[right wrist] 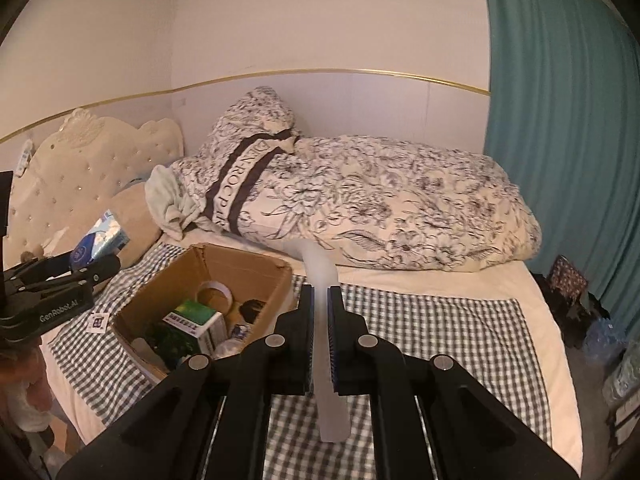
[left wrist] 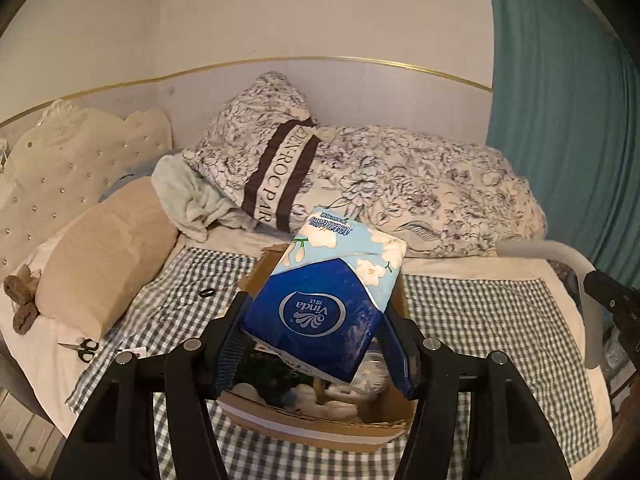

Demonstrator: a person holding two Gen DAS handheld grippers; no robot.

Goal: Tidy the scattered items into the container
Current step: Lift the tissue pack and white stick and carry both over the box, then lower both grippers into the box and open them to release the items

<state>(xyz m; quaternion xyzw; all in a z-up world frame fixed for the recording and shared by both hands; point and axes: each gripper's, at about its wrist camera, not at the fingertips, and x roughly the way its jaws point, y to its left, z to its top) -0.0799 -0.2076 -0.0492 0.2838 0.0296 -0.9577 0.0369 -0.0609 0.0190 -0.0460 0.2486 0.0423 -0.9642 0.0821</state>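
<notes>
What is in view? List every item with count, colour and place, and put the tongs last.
tissue pack: one, blue and white, held above the box
curved strip: one, frosted white, held over the checked cloth
cardboard box: one, brown, on the checked cloth, already holding tape, a green carton and more
checked cloth: one, grey and white, spread on the bed
scissors: one pair, black handles, near the bed's left edge
black ring: one, on the cloth left of the box
quilt: one, cream floral, rolled along the wall
beige pillow: one, by the headboard
curtain: one, teal, at right
left tongs: black, clamped on the tissue pack
right tongs: black, clamped on the curved strip
</notes>
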